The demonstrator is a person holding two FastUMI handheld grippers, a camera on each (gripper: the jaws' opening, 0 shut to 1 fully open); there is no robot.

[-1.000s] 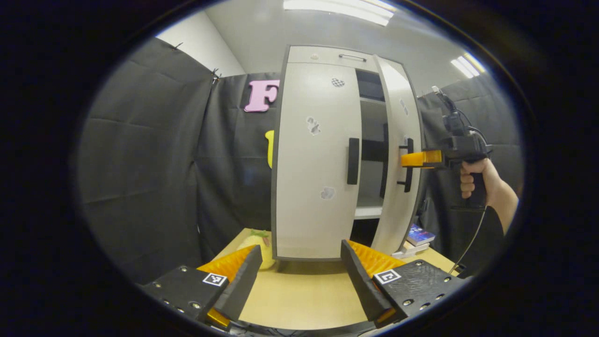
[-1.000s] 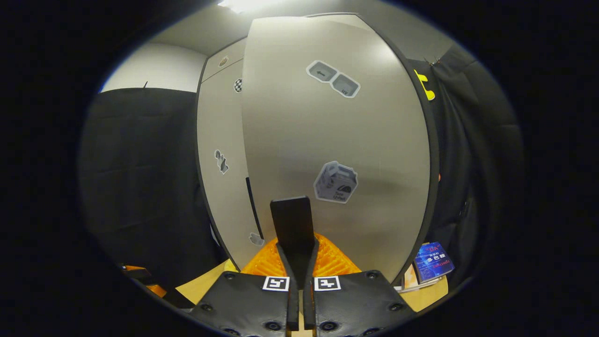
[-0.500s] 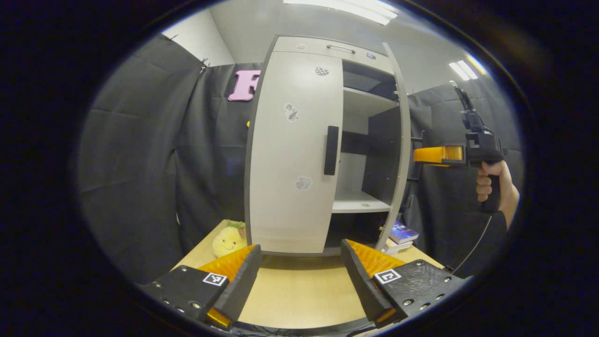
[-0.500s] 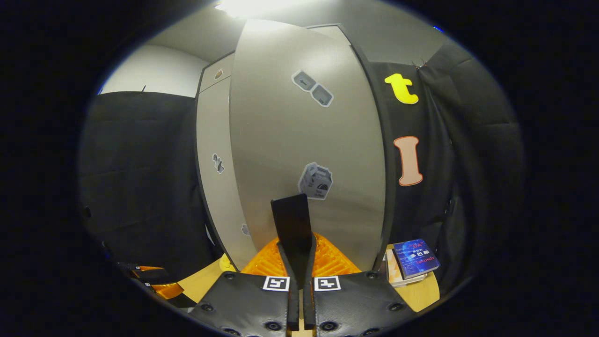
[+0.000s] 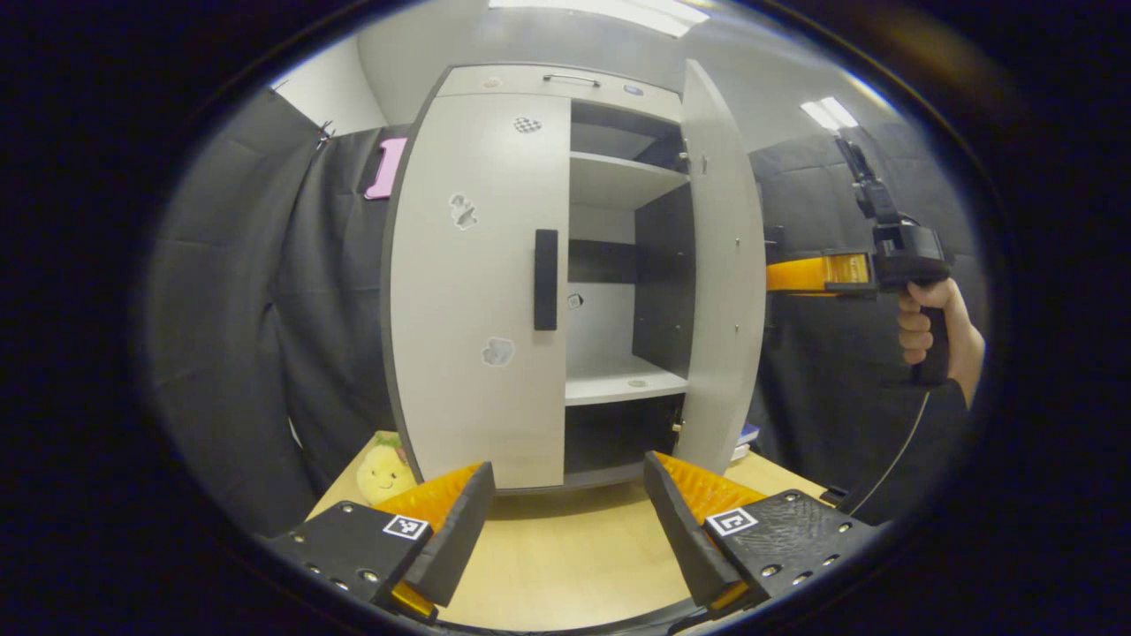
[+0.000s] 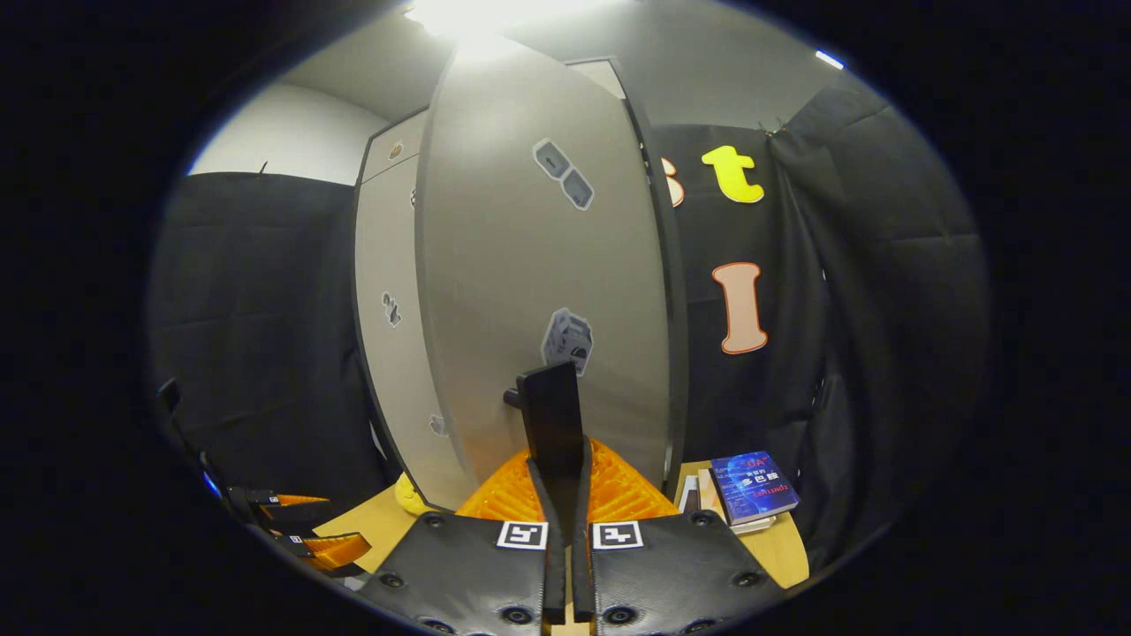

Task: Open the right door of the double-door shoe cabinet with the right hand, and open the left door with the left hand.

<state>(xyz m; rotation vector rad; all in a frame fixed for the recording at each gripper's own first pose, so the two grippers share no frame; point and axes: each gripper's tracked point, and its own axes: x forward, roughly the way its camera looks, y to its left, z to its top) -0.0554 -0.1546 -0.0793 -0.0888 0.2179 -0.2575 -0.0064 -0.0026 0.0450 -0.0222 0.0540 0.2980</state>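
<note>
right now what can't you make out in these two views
- Bottom compartment, left gripper view: too dark to tell its contents.
- Plush toy, left gripper view: partly behind the cabinet's left door.
- Right door's handle, right gripper view: its lower part is covered by the right tongs shut on it.
- Books, right gripper view: how many are stacked is unclear.

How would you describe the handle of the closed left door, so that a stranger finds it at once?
Start from the tall pale cabinet standing on the wooden table. Its left door is closed, and the handle is the dark upright bar at mid-height along that door's inner edge. Unlike the small stickers nearby, it is long, plain and black.
</note>
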